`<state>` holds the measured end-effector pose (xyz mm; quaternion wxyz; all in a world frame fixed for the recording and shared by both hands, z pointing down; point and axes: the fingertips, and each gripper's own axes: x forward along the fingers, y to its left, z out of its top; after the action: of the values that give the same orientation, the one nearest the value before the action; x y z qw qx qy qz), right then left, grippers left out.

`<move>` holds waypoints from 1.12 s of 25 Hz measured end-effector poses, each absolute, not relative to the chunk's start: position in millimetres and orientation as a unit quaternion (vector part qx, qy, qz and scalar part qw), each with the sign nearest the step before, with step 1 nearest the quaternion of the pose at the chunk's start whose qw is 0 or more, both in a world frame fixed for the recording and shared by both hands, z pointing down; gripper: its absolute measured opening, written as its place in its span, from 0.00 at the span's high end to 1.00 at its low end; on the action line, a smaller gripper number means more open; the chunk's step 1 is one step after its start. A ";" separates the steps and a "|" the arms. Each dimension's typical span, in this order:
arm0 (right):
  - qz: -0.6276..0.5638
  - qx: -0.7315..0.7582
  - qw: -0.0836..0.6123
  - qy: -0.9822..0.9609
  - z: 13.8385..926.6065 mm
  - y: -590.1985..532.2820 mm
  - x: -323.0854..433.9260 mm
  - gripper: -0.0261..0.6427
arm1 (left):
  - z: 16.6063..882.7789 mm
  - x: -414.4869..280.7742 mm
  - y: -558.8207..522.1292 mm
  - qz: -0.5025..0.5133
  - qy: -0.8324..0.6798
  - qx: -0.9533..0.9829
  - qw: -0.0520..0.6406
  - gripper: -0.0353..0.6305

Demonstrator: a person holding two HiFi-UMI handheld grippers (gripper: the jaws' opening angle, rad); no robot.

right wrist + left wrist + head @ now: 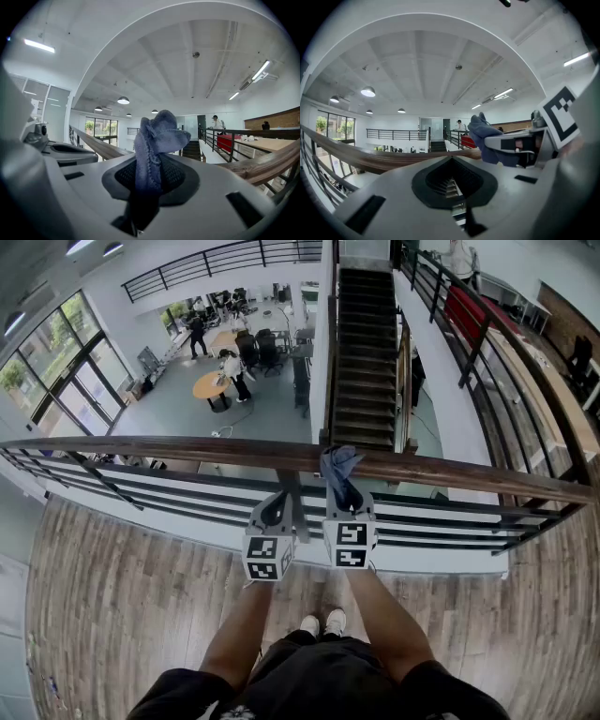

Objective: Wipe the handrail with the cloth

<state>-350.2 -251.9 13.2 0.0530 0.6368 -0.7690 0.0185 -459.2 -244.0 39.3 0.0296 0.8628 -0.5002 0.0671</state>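
The cloth [339,465] is pinched in the right gripper [345,505] at the handrail's [187,451] top edge near mid-length, the left gripper [274,510] is closed empty beside it, and nearly all wiping is judged undone.

White shoes [310,625] stand on the wooden plank floor [112,615]

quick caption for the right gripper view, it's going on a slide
Right gripper shut on a blue-grey cloth, its bunched end standing upright, the wooden handrail running past behind it.
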 end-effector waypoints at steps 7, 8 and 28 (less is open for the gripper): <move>0.050 0.632 0.089 -0.768 17.2 -305.6 -376.8 0.82 | 33.5 -462.1 -272.7 0.068 -0.495 0.865 0.036 0.95; 0.055 0.629 0.097 -0.769 19.5 -312.7 -384.0 0.82 | 35.4 -463.7 -275.8 0.072 -0.494 0.866 0.037 0.95; 0.081 0.643 0.243 -0.722 49.4 -350.4 -350.9 0.83 | 49.7 -451.2 -304.4 0.087 -0.469 0.877 0.059 0.95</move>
<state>-350.9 -350.4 49.4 0.2431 0.6430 -0.7217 0.0813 -451.2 -304.4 49.7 0.0586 0.8770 -0.4689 0.0874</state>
